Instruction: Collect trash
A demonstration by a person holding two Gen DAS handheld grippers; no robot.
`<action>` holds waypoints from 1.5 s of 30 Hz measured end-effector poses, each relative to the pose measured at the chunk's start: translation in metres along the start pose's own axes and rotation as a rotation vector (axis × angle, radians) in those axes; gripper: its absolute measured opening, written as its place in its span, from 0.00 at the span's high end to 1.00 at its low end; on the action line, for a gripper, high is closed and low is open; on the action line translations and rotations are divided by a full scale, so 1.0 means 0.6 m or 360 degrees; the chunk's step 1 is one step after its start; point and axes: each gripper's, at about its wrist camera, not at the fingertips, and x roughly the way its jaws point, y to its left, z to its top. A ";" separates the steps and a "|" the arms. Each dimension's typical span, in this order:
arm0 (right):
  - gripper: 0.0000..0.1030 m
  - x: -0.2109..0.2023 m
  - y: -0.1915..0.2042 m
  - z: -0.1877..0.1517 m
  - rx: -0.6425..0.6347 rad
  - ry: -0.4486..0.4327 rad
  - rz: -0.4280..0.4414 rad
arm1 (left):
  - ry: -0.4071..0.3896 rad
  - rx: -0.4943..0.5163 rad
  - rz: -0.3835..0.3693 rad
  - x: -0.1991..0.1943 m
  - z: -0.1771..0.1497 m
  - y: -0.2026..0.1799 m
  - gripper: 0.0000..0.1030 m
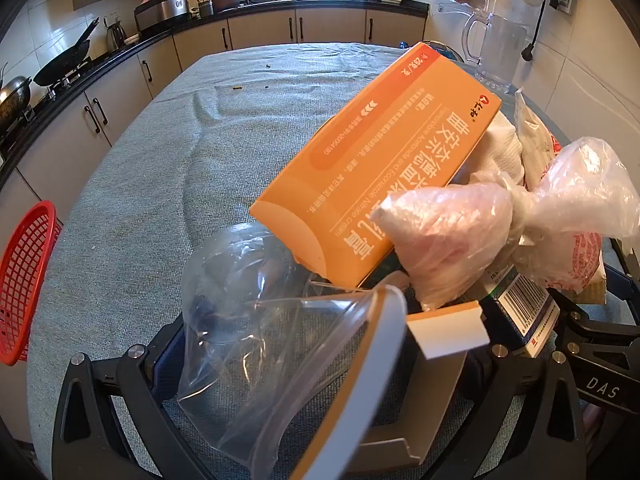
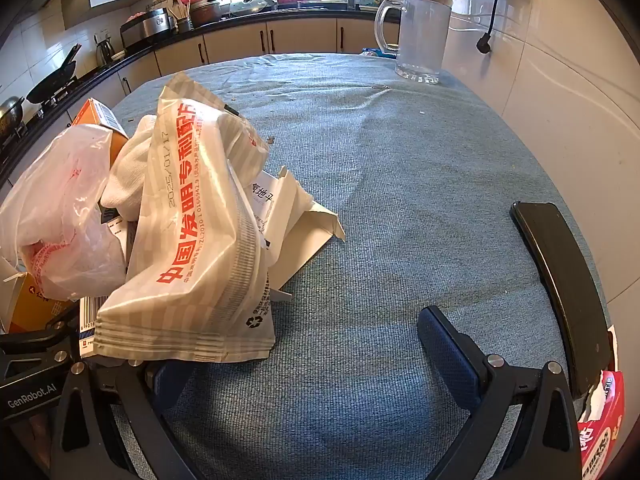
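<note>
**A:** Your left gripper [image 1: 316, 364] stands wide, jaws spread, nothing pinched. The clear plastic bag [image 1: 256, 320] and the flap of the orange box [image 1: 372, 160] lie loosely between its fingers. Your right gripper [image 2: 316, 364] is equally wide and empty; only blue cloth [image 2: 400, 160] lies under most of its span.

**B:** Where is the trash relative to each?

**A:** Heaped between the two tools. For your left, the pile sits ahead and to the right: box on top, knotted pink bag [image 1: 500, 224] beside it. For your right, it crowds the left finger: the striped wrapper [image 2: 200, 220] overlaps that finger, torn white carton [image 2: 296, 216] just behind it.

**B:** Likely failures?

**A:** Closing the left on film alone would probably drag the bag and leave the box. The box looks perched, so a nudge may tip it. The red basket [image 1: 24, 280] lies well apart at the table's left edge, so a loose grip could shed pieces on the way, if that is the bin.
</note>
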 end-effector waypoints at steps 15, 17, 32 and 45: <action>0.00 -0.089 -0.001 -0.067 0.0009 -0.0025 0.0057 | -0.0255 0.0132 0.0069 -0.118 -0.100 0.021 0.00; 0.00 -0.120 0.008 -0.084 0.0005 -0.0082 0.0060 | -0.0319 0.0141 0.0078 -0.143 -0.120 0.034 0.00; 0.00 -0.320 0.124 -0.213 -0.0082 -0.0584 0.0122 | -0.0642 -0.0088 0.0252 -0.298 -0.262 0.136 0.00; 0.00 -0.349 0.151 -0.237 -0.0139 -0.0715 0.0071 | -0.0749 -0.0207 0.0338 -0.318 -0.311 0.168 0.00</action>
